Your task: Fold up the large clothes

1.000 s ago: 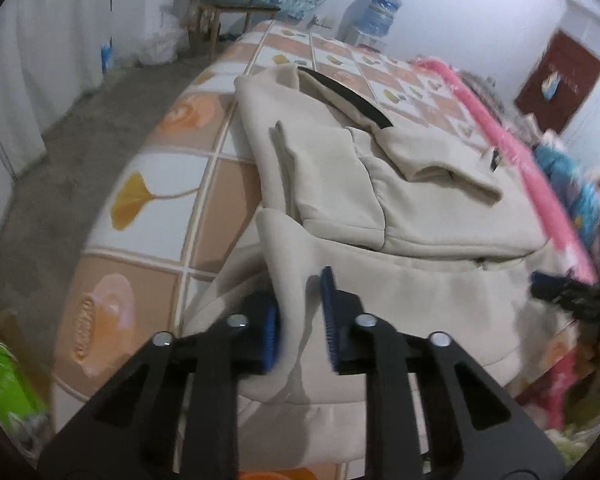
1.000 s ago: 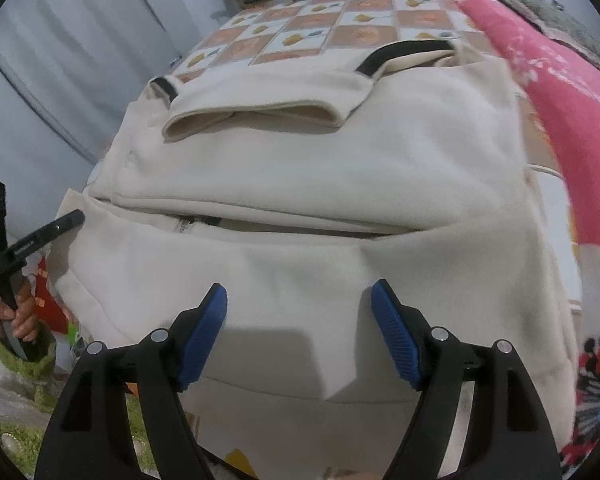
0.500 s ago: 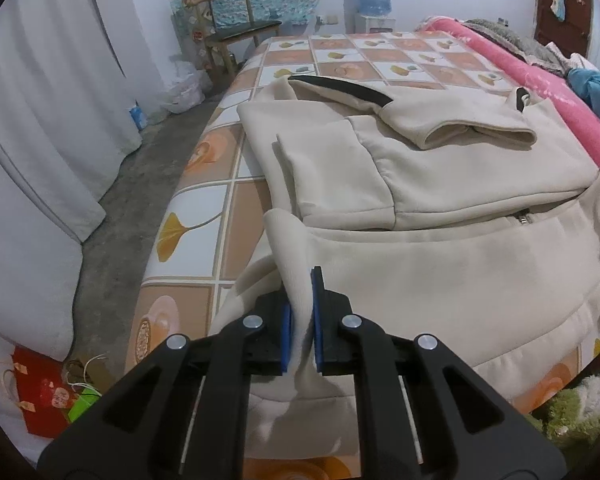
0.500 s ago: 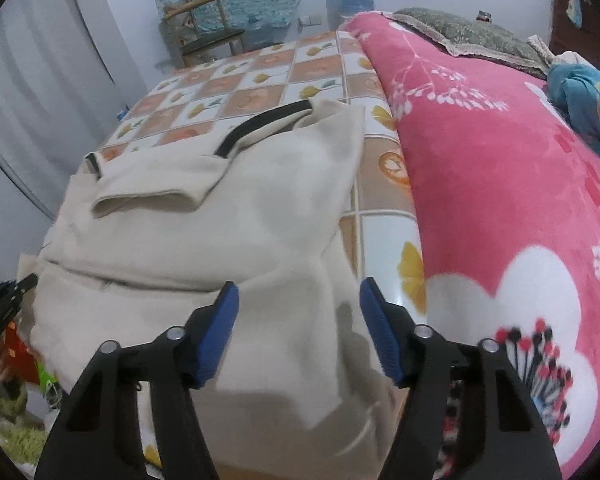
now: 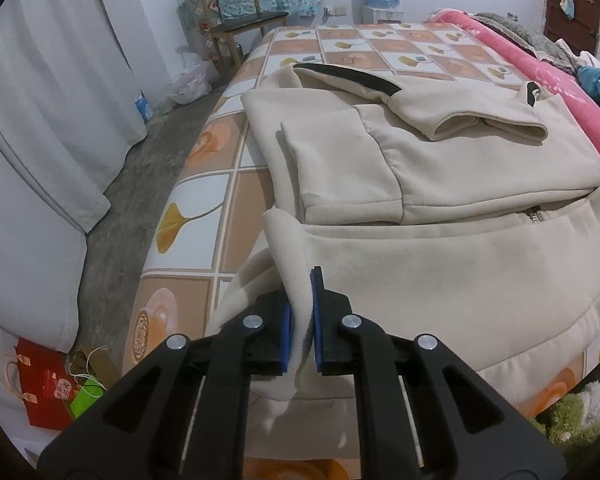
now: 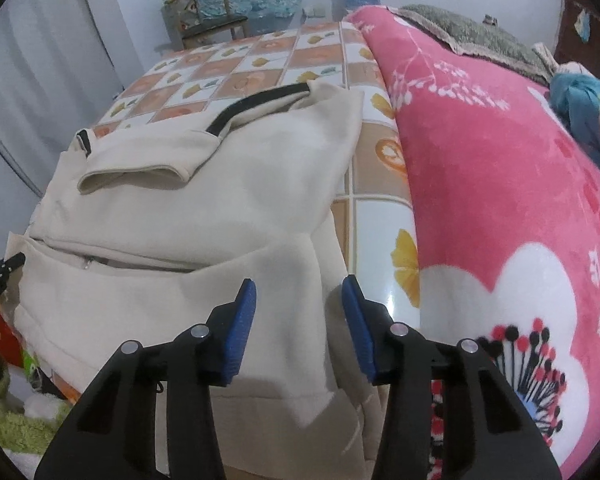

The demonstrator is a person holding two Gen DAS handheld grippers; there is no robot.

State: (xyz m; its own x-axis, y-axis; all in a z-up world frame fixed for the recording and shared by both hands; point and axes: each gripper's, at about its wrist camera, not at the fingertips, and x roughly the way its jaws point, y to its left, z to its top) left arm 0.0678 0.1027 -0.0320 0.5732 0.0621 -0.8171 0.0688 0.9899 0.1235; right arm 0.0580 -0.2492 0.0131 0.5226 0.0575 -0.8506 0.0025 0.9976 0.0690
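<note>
Jacket (image 5: 440, 264), cream and zippered, lies spread across the bed (image 5: 220, 208) with its tiled orange-and-white cover; its upper half is already folded, 1 sleeve doubled over on top. The left gripper (image 5: 300, 320) is pressed together on the jacket's near left corner, a ridge of cloth pinched up between its 2 blue pads. At the other side, the right gripper (image 6: 298, 320) hangs over the jacket's right hem edge with its jaws closing, cloth lying between them. From here the pads do not seem to press on the fabric yet, though the angle makes that hard to judge. A pink flowered blanket (image 6: 500, 200) lies just beside the jacket. A wooden chair (image 5: 240, 24) stands beyond the bed.
</note>
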